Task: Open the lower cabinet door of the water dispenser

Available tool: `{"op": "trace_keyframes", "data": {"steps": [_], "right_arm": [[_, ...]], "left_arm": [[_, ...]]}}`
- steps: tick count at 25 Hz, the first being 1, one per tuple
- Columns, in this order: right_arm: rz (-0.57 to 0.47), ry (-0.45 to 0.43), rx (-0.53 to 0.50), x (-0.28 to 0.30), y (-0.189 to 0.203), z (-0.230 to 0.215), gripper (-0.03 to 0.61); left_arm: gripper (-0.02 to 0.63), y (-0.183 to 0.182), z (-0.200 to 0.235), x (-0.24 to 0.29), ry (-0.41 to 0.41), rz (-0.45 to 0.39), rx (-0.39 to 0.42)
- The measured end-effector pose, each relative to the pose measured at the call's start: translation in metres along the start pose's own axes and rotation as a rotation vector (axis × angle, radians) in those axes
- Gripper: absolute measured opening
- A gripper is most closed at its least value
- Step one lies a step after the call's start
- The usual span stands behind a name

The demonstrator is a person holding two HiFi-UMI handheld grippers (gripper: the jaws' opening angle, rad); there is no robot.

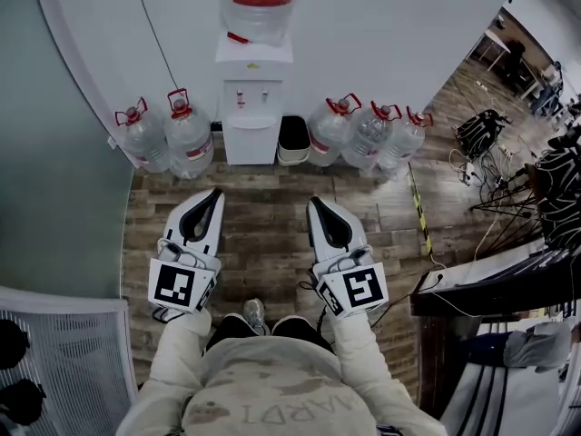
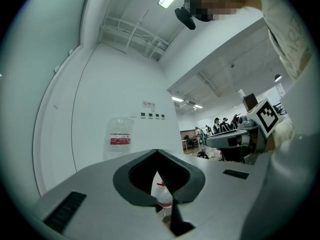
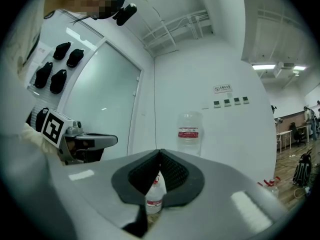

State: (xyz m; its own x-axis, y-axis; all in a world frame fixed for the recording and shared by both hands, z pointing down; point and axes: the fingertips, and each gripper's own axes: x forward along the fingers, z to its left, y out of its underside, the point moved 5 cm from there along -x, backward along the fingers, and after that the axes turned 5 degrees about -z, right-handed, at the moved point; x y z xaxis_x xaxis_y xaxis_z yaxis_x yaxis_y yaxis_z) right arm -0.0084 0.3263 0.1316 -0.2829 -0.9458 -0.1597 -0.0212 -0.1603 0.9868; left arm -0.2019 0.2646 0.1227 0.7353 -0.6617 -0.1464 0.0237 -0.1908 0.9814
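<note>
The white water dispenser point(image 1: 252, 107) stands against the far wall with an upturned bottle point(image 1: 263, 3) on top. Its lower cabinet door point(image 1: 251, 143) is closed. Both grippers are held level over the wood floor, well short of the dispenser and apart from it. My left gripper point(image 1: 215, 194) is shut with nothing in it, its tips meeting point(image 2: 157, 151). My right gripper point(image 1: 317, 203) is also shut and empty point(image 3: 160, 151). The dispenser's bottle point(image 2: 120, 136) point(image 3: 189, 131) shows above the jaws in both gripper views.
Two water jugs point(image 1: 168, 139) stand left of the dispenser; a black bin point(image 1: 292, 139) and three jugs point(image 1: 368, 134) stand right of it. Cables and tripods point(image 1: 490, 139) and a dark desk point(image 1: 481, 284) crowd the right. A mesh chair point(image 1: 64, 352) is at lower left.
</note>
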Motion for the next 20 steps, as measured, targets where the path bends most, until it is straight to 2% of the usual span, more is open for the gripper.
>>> {"op": "trace_keyframes", "data": {"steps": [11, 20], "right_arm": [[0.021, -0.001, -0.033, 0.042, 0.013, -0.010, 0.009], [0.013, -0.035, -0.014, 0.098, 0.027, -0.067, 0.009]], "left_arm": [[0.000, 0.014, 0.032, 0.038, 0.028, -0.012, -0.022], [0.000, 0.028, 0.053, 0.103, -0.006, -0.008, -0.005]]}}
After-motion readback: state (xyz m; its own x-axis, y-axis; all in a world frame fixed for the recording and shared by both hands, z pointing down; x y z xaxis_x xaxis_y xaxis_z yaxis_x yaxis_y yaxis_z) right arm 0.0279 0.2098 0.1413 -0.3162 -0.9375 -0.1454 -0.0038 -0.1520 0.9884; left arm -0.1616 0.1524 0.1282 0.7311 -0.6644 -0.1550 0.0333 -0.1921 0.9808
